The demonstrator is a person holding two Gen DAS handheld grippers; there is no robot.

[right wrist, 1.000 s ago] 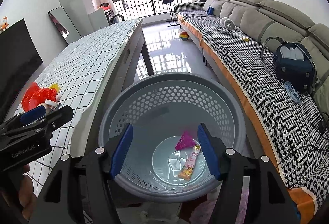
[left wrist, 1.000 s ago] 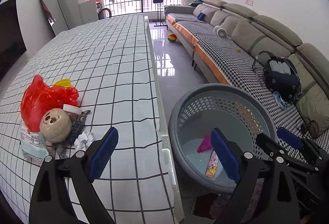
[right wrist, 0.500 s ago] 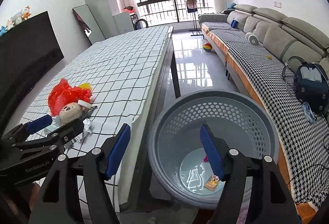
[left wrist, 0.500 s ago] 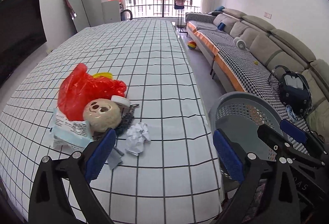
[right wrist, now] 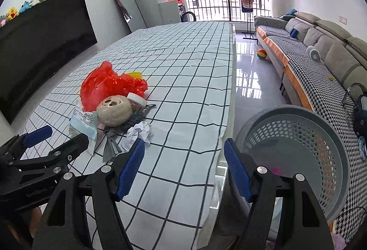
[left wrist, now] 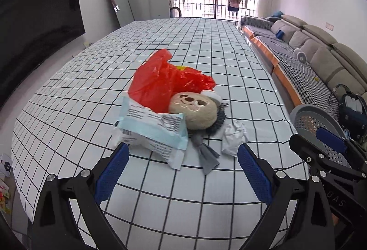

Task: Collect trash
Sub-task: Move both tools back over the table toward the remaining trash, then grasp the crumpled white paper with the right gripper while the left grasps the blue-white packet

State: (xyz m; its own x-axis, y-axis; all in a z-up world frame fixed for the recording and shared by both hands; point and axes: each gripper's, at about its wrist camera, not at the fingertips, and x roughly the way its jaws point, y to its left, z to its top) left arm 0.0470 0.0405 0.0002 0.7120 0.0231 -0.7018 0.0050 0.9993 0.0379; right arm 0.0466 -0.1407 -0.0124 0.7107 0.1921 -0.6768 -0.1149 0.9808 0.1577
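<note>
A pile of trash lies on the checked tablecloth [left wrist: 195, 48]. It holds a red plastic bag [left wrist: 160, 84], a pale blue and white packet [left wrist: 151, 130], a crumpled white paper ball [left wrist: 234, 137] and a grey cloth strip [left wrist: 206, 155]. A round tan plush face [left wrist: 195, 110] rests in its middle. My left gripper [left wrist: 182, 153] is open just in front of the packet, with nothing between its pads. My right gripper [right wrist: 184, 146] is open and empty above the table's right edge, the paper ball [right wrist: 141, 131] just beyond its left finger. The grey perforated basket [right wrist: 298, 116] stands on the floor to the right.
A long sofa [right wrist: 321, 61] with a dark bag [left wrist: 351, 110] runs along the right wall. A colourful ball [right wrist: 261, 53] lies on the shiny floor between table and sofa. A large black screen [right wrist: 45, 43] stands left of the table, a mirror and barred window at the far end.
Both grippers have swung left, away from the basket and toward the pile on the table. The pile has moved to the middle of the left wrist view. The right jaws stand slightly wider.
</note>
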